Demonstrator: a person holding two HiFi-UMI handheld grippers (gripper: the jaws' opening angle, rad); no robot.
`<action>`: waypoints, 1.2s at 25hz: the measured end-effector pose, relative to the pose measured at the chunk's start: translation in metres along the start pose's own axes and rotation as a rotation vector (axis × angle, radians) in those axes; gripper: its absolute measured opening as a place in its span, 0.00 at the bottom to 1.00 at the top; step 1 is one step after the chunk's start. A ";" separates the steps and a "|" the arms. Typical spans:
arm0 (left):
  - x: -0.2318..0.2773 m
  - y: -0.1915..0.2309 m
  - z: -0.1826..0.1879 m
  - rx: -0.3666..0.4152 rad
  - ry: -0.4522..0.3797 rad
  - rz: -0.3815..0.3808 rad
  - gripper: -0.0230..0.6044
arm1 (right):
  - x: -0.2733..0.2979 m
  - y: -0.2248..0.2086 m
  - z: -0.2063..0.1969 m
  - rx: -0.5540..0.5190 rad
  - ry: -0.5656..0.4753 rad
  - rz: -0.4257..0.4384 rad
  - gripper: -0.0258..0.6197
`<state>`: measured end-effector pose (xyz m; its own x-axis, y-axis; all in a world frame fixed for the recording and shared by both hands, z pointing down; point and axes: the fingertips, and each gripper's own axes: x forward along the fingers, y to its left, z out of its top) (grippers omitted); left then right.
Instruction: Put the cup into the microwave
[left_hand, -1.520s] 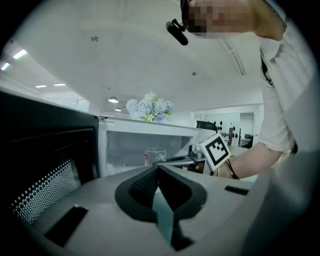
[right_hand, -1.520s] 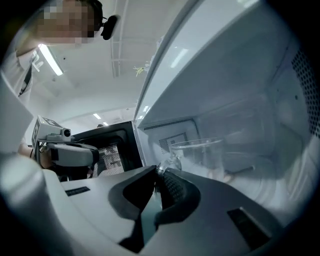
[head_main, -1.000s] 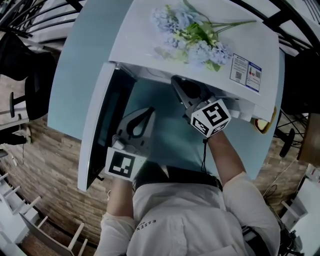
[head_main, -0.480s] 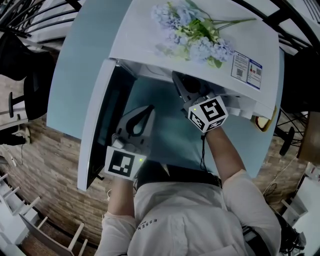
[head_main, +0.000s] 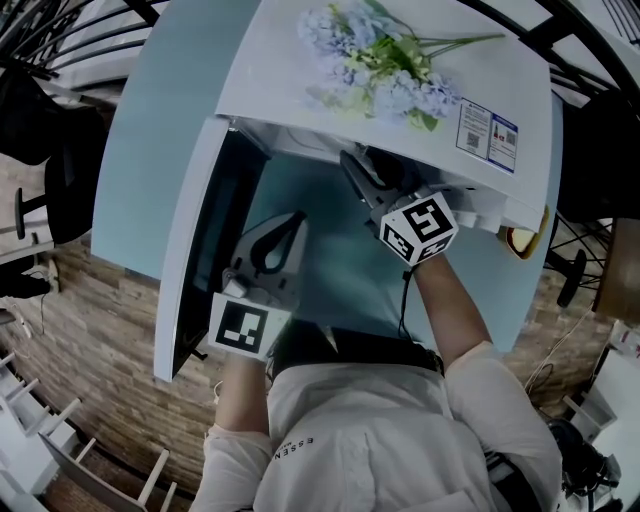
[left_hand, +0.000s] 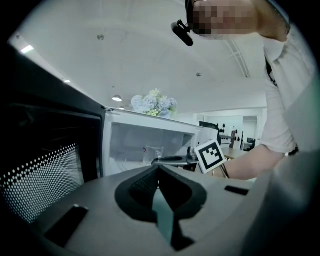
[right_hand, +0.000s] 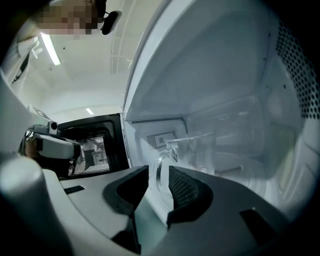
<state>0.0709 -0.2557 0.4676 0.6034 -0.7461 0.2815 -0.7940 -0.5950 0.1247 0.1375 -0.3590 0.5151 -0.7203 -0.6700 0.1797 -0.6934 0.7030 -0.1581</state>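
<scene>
A clear glass cup (right_hand: 200, 150) with a handle stands inside the white microwave (head_main: 280, 70); it also shows in the left gripper view (left_hand: 155, 152). My right gripper (right_hand: 158, 172) reaches into the cavity (head_main: 352, 165). Its jaws have just been opening, and the cup's handle sits between the pads with gaps on both sides. My left gripper (left_hand: 158, 169) stays outside, in front of the open door (head_main: 195, 230), fingertips together with nothing between them (head_main: 298, 220).
The door hangs open to the left, beside the left gripper. Artificial flowers (head_main: 380, 65) and a label (head_main: 488, 135) lie on the microwave's top. The microwave stands on a light-blue table (head_main: 160, 110). Chairs and a brick-patterned floor surround it.
The right gripper's marker cube has shifted only slightly at the microwave's mouth. The left gripper has stayed where it was.
</scene>
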 end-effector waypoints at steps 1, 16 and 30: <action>0.000 -0.001 0.000 0.000 0.000 -0.002 0.04 | -0.003 -0.002 0.000 0.005 0.000 -0.010 0.22; -0.005 -0.020 0.041 0.056 -0.058 -0.059 0.04 | -0.059 0.026 0.041 0.026 -0.074 -0.078 0.22; -0.057 -0.026 0.093 0.147 -0.100 -0.148 0.04 | -0.127 0.093 0.116 -0.094 -0.126 -0.193 0.07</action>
<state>0.0637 -0.2257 0.3601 0.7225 -0.6692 0.1734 -0.6815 -0.7317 0.0157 0.1618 -0.2365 0.3652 -0.5756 -0.8143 0.0747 -0.8176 0.5743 -0.0403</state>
